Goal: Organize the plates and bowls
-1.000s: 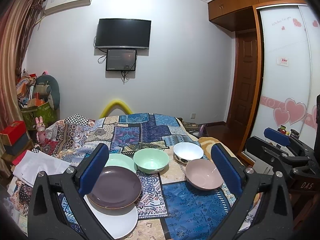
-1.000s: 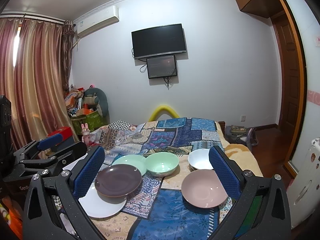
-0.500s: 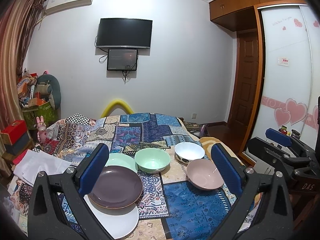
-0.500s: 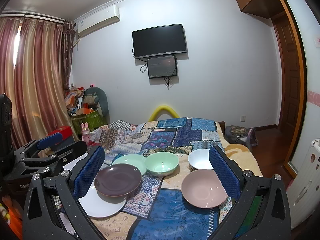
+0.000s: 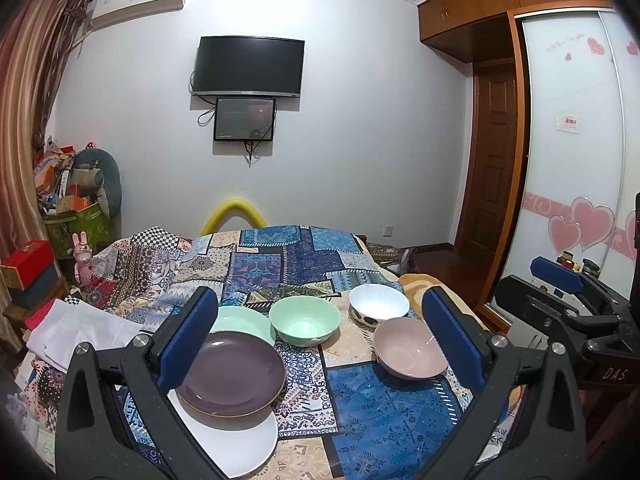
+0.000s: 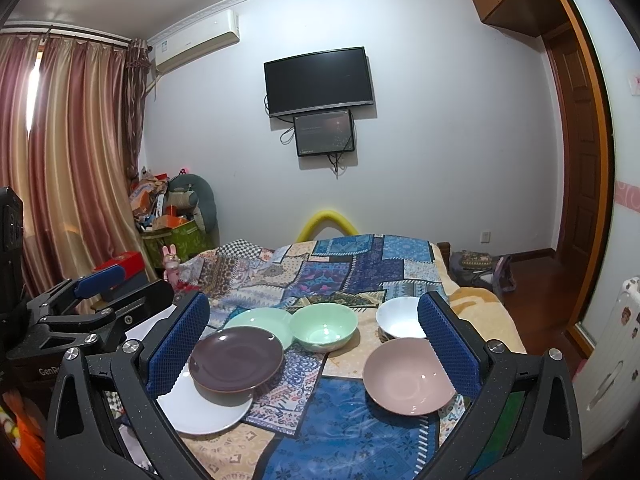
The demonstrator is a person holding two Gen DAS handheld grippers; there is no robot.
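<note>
Both units are fully spread and empty: the left hand-held gripper (image 5: 320,332) and the right hand-held gripper (image 6: 314,332) hover above a patchwork-covered bed (image 5: 376,420). On the left, a purple plate (image 5: 230,372) overlaps a white plate (image 5: 236,444), with a green plate (image 5: 244,320) behind. A green bowl (image 5: 304,320) sits centrally; a white bowl (image 5: 378,304) and a pink bowl (image 5: 408,348) lie to the right.

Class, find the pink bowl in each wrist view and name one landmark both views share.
Left wrist view: pink bowl at lower right, beside the right blue pad.
Right wrist view: pink bowl at lower right, nearest the camera.
Shared landmark: the white bowl just behind it.
</note>
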